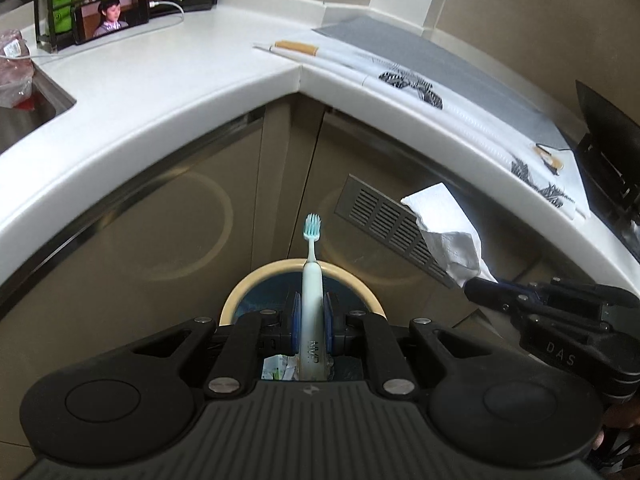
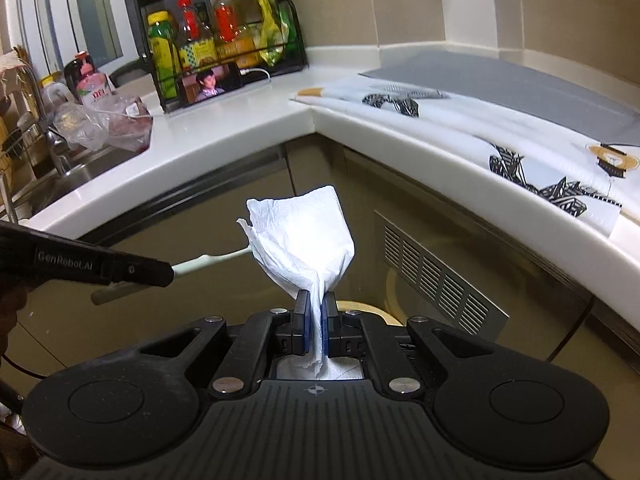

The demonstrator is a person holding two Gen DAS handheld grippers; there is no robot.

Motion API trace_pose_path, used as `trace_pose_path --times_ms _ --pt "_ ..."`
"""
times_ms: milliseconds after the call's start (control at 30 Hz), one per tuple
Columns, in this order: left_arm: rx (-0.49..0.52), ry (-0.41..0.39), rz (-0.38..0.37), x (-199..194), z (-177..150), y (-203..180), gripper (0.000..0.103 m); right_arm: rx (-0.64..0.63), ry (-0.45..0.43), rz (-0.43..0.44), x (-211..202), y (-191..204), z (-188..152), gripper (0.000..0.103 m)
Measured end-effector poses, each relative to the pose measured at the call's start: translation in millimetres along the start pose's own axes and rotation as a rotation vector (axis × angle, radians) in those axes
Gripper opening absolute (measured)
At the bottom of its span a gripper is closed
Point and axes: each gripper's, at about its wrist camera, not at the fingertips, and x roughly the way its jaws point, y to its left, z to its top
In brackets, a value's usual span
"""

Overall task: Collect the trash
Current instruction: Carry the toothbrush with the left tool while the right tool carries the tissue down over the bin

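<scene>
My left gripper (image 1: 312, 320) is shut on a pale green toothbrush (image 1: 311, 280) and holds it upright, bristles up, over a round bin with a cream rim (image 1: 256, 276) that has trash inside. My right gripper (image 2: 316, 312) is shut on a crumpled white tissue (image 2: 304, 240) and holds it above the same bin, whose rim (image 2: 360, 306) shows just behind the fingers. The tissue (image 1: 444, 232) and right gripper (image 1: 480, 290) also show at the right of the left wrist view. The toothbrush handle (image 2: 208, 262) and left gripper body show at the left of the right wrist view.
A white L-shaped counter (image 1: 180, 76) wraps around the corner above beige cabinet doors with a metal vent (image 1: 396, 228). A printed cloth (image 2: 500, 136) and grey mat lie on the right counter. A bottle rack (image 2: 216, 40), a phone (image 2: 210, 84), a bagged item and a sink (image 2: 80, 172) are at the left.
</scene>
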Motion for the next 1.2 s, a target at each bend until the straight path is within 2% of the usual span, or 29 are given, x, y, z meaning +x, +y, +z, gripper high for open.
trace_pose_path --times_ms 333,1200 --pt "-0.028 0.022 0.011 12 -4 5 0.012 -0.021 0.034 -0.026 10 2 -4 0.006" --pt "-0.012 0.037 0.032 23 -3 1 0.012 -0.033 0.079 -0.032 25 -1 -4 0.006"
